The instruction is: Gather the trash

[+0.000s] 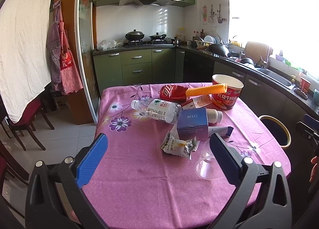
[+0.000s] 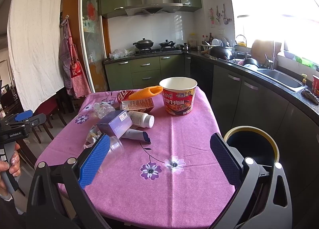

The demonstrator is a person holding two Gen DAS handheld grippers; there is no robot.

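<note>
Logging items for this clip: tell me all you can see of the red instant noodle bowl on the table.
The red paper instant noodle bowl stands upright near the far right part of the pink flowered tablecloth. It is round and tapers downward, with a white rim and pale inside; its lid is off and no contents show. Printed Chinese characters and a noodle picture wrap its side. In the left wrist view, an orange foam net sleeve seems to lean on its rim.

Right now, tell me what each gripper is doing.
Left gripper: open, holding nothing, above the pink table.
Right gripper: open, holding nothing, near the bin.
</note>
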